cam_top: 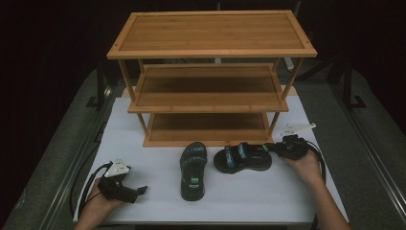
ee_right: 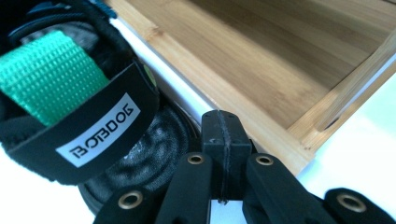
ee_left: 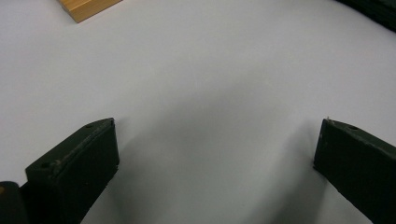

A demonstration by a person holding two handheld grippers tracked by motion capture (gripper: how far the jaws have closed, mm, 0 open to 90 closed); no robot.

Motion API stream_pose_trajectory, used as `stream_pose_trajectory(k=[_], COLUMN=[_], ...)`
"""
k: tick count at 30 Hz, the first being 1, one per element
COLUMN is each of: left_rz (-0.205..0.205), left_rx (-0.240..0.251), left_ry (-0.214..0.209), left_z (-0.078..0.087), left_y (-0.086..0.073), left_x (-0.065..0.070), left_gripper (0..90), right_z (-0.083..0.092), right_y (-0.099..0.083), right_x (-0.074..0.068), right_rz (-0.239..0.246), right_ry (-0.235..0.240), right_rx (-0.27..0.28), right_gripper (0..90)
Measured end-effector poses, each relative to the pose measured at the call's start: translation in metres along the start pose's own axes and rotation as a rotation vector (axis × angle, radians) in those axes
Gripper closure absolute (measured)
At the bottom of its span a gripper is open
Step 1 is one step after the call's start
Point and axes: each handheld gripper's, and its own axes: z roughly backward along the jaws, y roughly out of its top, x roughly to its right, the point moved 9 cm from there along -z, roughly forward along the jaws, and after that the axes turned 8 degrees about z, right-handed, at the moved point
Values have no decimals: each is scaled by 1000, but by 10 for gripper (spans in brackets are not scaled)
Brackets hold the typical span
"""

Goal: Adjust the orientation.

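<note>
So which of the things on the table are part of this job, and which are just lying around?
Likely in the job (none stated, judged from the layout):
- sideways sandal, at the right gripper, jaws closed beside it
- lengthwise sandal
- three-tier bamboo rack, shelves bare
- left gripper, jaws open over bare table

Just there:
- white table cover
- gripper cables

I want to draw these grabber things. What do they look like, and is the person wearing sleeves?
Both are black. The left gripper has two chunky flat-sided jaws, a grey three-cornered plate on top and a black cable looping behind it. The right gripper has black link arms joined with brass-coloured rivets, a pale plate above it and a black cable too. No sleeves or gloves show on the forearms.
</note>
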Motion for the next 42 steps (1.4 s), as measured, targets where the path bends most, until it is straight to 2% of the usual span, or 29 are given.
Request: stream_pose_trajectory(k=[6,7,14,19,25,27,28,30,33,34,35,42], left_rz=[0,0,0,1,-1,0,-1,0,0,-1,-1,1], left_rx=[0,0,-1,-1,-3,-3,-4,-4,-4,-3,-3,-3], left_ry=[0,0,0,-1,-1,-1,0,-1,-1,0,0,-1], left_z=[0,0,0,0,0,0,0,0,0,0,0,0], left_y=[0,0,0,0,0,0,0,0,0,0,0,0], left_x=[0,0,0,0,0,0,0,0,0,0,0,0], left_gripper=[0,0,0,0,0,0,0,0,0,0,0,0], right_z=[6,9,15,22,25,26,27,28,28,28,28,23], right_y=[-4,-7,-12,-15,-17,-17,-18,-19,-19,-18,-18,-14], right_x=[-7,-12,-24,-41,-52,-57,-64,-72,-77,-84,-84,-115], right_rz=[14,20,44,71,75,81,97,96,104,103,103,148], right_ry=[18,25,38,60,73,90,97,108,114,147,147,220], right_rx=[-7,-11,-22,-41,-35,-40,-47,-38,-42,-31,-31,-24], right_gripper=[896,896,896,896,896,896,896,896,896,896,896,895])
